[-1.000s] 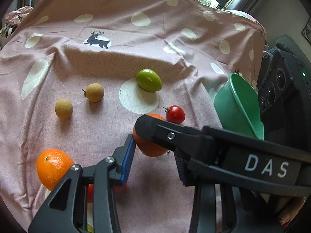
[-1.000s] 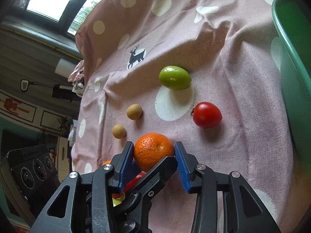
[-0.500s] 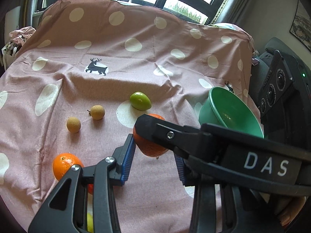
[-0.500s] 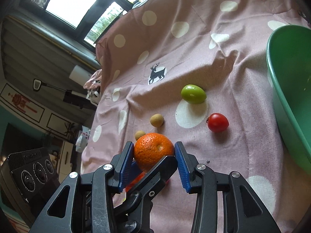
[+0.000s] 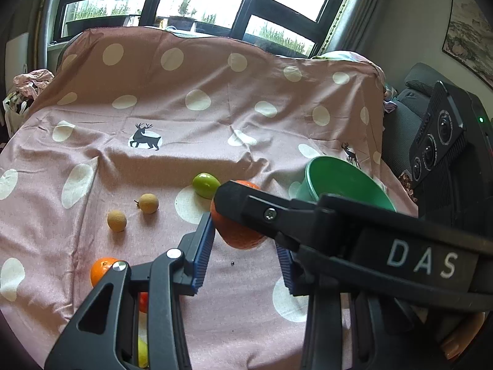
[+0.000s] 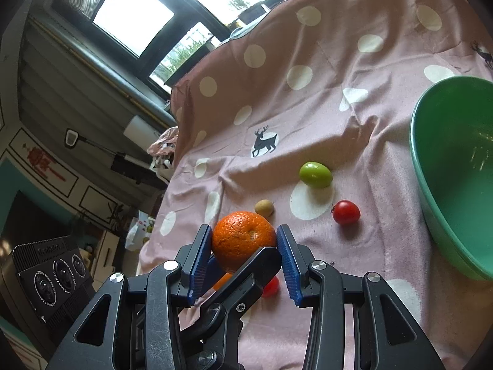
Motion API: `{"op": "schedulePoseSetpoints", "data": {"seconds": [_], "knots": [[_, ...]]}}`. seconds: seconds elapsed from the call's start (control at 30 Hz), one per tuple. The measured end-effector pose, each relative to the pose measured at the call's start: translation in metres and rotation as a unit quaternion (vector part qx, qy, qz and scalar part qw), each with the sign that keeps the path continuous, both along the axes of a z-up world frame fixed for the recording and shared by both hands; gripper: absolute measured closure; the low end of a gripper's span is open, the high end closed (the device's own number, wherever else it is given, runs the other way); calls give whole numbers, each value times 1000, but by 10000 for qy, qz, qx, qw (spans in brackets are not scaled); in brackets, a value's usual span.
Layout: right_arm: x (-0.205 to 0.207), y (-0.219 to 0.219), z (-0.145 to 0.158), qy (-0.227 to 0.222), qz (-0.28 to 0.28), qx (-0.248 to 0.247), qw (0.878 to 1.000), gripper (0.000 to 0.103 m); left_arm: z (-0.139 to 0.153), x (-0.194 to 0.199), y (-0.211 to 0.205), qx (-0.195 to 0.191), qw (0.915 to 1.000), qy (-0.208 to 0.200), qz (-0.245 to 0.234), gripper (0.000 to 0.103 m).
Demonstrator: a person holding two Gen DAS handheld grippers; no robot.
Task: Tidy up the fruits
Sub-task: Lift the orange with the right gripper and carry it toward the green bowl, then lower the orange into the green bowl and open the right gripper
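Lifted higher than a second ago, both hand-held grippers now look down on more of the pink dotted cloth [image 5: 215, 117], and the fruits on it appear smaller and farther off.

Nearest in the right wrist view, the right hand-held gripper [image 6: 245, 254] pinches an orange [image 6: 243, 239] between its blue pads [image 6: 200, 260], holding it clear of the cloth. In the left wrist view the left hand-held gripper [image 5: 243, 254] has its blue pads spread; the same orange [image 5: 238, 231] sits between them, with the right gripper's black finger crossing in front. Whether the left pads touch the fruit cannot be told.

Low at the left, partly hidden by the left gripper's frame, a second orange [image 5: 100, 269] rests on the cloth, with a small red fruit [image 5: 143, 302] and a yellow one [image 5: 142, 353] beside the frame. Farther out lie two tan round fruits [image 5: 117, 220], near each other, and a red tomato [image 6: 346, 212]. Beyond them a green fruit [image 6: 315, 174] lies at the edge of a white dot. To the right stands a green bowl [image 6: 431, 191], tilted in the left view, its visible inside showing no fruit. A deer print [image 5: 144, 137] marks the cloth farther back, with windows [image 5: 197, 3] behind.
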State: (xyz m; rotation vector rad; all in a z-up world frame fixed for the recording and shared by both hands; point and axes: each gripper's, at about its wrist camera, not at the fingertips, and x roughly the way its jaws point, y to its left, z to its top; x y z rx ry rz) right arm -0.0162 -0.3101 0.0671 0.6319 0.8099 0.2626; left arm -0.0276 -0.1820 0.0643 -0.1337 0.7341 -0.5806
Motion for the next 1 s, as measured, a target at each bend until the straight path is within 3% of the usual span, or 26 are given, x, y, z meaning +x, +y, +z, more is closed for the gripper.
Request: {"op": "schedulePoseSetpoints", "data": {"seconds": [0.6,1.0], "knots": [[-27,-42,27,-500,-543,-28,9973,58,27,-11,-49,-7,9969,-494,-609,65],[-45,-92,25,-464,-1283,44,9906,58,25,-13,-104,1,9910,-456,-1261,65]]}}
